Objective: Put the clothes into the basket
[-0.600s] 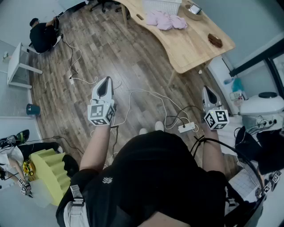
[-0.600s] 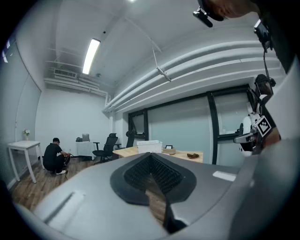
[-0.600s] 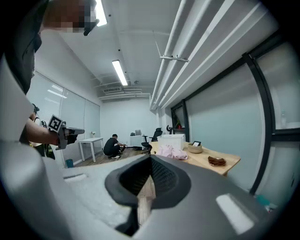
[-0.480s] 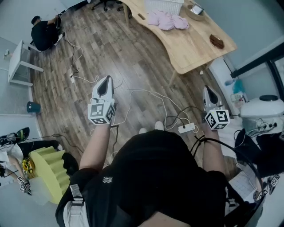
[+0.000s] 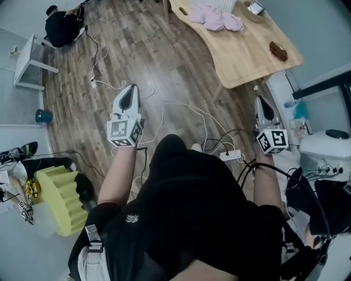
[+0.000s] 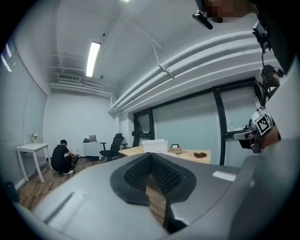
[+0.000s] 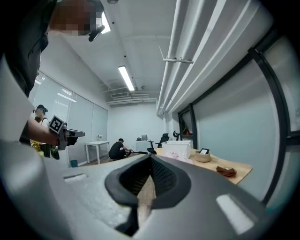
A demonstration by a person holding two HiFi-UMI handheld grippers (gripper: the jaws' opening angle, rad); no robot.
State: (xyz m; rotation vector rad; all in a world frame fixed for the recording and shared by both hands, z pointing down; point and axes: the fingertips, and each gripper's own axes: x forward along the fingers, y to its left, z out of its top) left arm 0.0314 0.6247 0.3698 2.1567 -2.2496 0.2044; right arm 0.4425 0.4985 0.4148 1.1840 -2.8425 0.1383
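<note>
A pile of pink clothes [image 5: 215, 18] lies on the far end of a wooden table [image 5: 247, 55], next to a white basket [image 5: 226, 4] that the top edge of the head view cuts off. The basket [image 7: 177, 149] and the pink clothes [image 7: 176, 156] also show small and far off in the right gripper view. The basket [image 6: 154, 146] is just as distant in the left gripper view. My left gripper [image 5: 130, 89] hangs over the wooden floor, shut and empty. My right gripper [image 5: 261, 102] is held near the table's corner, shut with nothing in it. Both are well short of the clothes.
Cables and a power strip [image 5: 230, 155] run across the floor between the grippers. A person [image 5: 63, 24] crouches at the far left beside a small white table [image 5: 27, 63]. A yellow foam block [image 5: 60, 195] sits at the left. A bowl [image 5: 255, 8] and a brown object [image 5: 278, 51] lie on the wooden table.
The table and clothes have slid toward the top edge of the head view. Both grippers have shifted slightly with the person's body, and they stay shut.
</note>
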